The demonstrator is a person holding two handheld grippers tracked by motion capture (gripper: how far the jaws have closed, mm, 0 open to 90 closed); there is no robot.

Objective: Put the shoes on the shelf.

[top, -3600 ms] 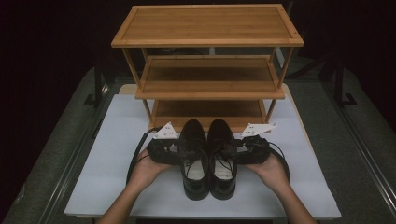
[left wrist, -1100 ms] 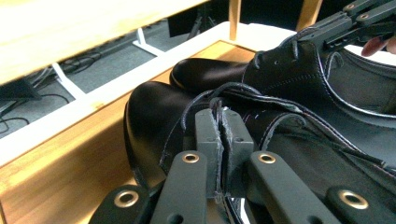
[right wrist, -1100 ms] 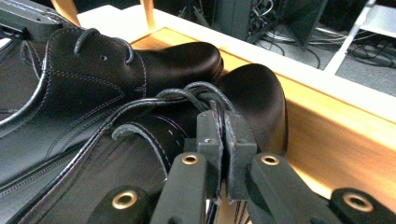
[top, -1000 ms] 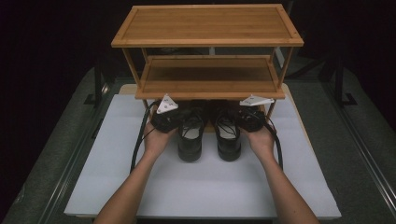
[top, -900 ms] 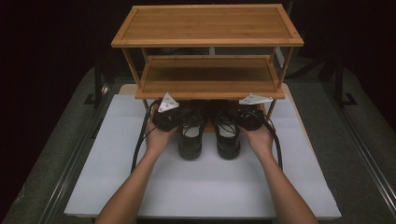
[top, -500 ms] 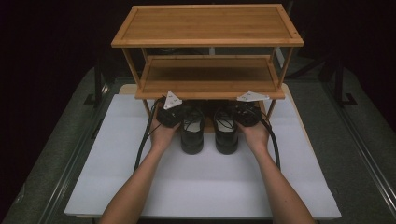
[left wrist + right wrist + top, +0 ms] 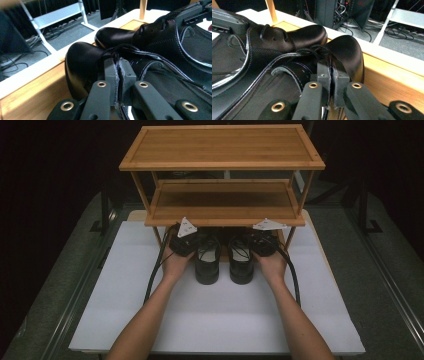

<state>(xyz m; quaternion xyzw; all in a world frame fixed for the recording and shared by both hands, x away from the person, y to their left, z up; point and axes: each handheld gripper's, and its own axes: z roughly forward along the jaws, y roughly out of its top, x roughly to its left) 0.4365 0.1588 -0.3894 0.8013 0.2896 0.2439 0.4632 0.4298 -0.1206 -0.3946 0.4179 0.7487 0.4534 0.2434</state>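
A pair of black leather lace-up shoes stands side by side in the high view, toes under the rack's middle shelf: left shoe [image 7: 207, 266], right shoe [image 7: 241, 266]. My left gripper [image 7: 186, 241] is shut on the left shoe's outer rim. In the left gripper view its pads [image 7: 118, 68] pinch that rim by the laces, with the left shoe [image 7: 81, 62] ahead and the right shoe [image 7: 115, 36] beyond it. My right gripper [image 7: 263, 244] is shut on the right shoe's outer rim. The right gripper view has the pads [image 7: 332, 69] clamped on the right shoe [image 7: 348, 51].
The three-tier bamboo shoe rack [image 7: 222, 215] stands at the far end of a white board [image 7: 220, 320]. Its bottom shelf's wooden edge [image 7: 27, 97] lies right beside the shoe toes. Rack legs [image 7: 156, 236] flank the shoes. Grey floor and dark stands surround the table.
Both hands have carried the shoes forward from the board's middle to the rack, slightly apart, so the toes now sit under the middle shelf. In the last half second hardly anything moved.
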